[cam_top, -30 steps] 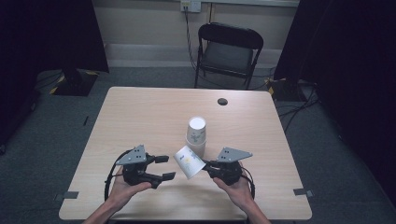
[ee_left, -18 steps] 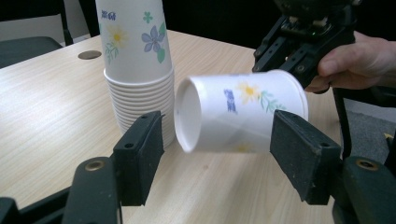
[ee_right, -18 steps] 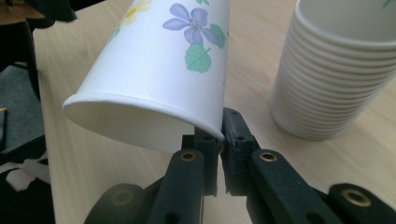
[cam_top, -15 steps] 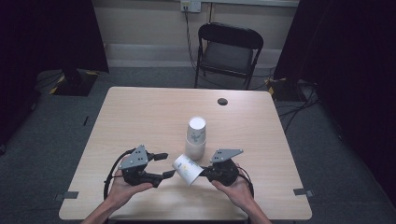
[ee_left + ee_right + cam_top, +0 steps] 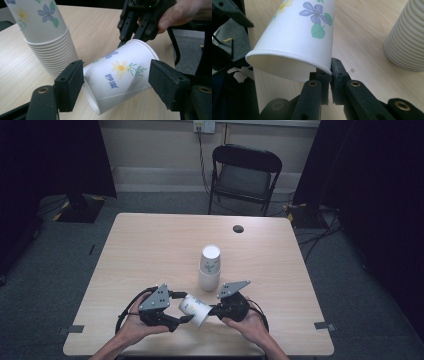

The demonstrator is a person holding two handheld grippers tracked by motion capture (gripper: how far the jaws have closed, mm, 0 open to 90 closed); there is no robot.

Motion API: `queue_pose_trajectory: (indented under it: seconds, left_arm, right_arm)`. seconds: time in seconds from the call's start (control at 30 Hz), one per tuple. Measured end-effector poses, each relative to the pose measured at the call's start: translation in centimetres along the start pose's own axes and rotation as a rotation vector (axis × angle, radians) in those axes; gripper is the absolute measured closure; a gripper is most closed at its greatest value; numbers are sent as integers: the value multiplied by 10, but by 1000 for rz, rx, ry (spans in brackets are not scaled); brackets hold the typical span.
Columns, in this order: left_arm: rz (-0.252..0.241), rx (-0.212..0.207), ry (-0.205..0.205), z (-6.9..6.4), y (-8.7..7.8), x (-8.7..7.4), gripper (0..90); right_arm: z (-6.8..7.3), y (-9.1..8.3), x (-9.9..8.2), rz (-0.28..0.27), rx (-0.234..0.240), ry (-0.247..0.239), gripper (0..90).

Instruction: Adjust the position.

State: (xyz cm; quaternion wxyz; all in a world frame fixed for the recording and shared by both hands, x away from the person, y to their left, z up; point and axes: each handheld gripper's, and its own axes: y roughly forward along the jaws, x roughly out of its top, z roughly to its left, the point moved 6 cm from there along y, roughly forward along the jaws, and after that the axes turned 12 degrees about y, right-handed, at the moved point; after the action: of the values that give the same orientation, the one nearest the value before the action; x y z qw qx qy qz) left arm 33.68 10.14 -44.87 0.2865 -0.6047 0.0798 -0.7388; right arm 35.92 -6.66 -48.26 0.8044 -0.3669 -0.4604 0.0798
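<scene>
A white paper cup (image 5: pixel 194 307) with printed flowers lies tilted between my two grippers, just above the table's near part. My right gripper (image 5: pixel 329 75) is shut on the cup's rim (image 5: pixel 322 65), one jaw inside the mouth and one outside. My left gripper (image 5: pixel 116 80) straddles the cup's (image 5: pixel 120 75) base end. Its jaws have just been opening, and a gap shows between the right pad (image 5: pixel 162 80) and the cup wall. A tall stack of the same cups (image 5: pixel 209 267) stands upside down just behind.
The wooden table (image 5: pixel 150 250) carries a small dark round disc (image 5: pixel 238 228) at its far side. A black folding chair (image 5: pixel 245 175) stands beyond the far edge. Cables trail from both grippers towards the near edge.
The left gripper's jaws have spread apart from the cup's base. The right gripper keeps its hold on the rim. Both hands have stayed about where they were.
</scene>
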Motion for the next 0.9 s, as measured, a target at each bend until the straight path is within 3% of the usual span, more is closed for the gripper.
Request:
queue_pose_trajectory:
  seconds: [0.2,0.4,0.6,0.9]
  left_arm:
    - [-2,5,29,-2,1,2,248]
    - [11,-39,50,-9,6,1,259]
    - [28,-93,78,-16,12,-3,239]
    - [54,-97,96,-20,17,-7,208]
  right_arm:
    - [2,0,-1,21,17,-2,867]
    - [6,5,-4,55,39,-18,867]
    - [8,2,-1,41,55,-14,878]
    - [6,-4,2,7,53,10,887]
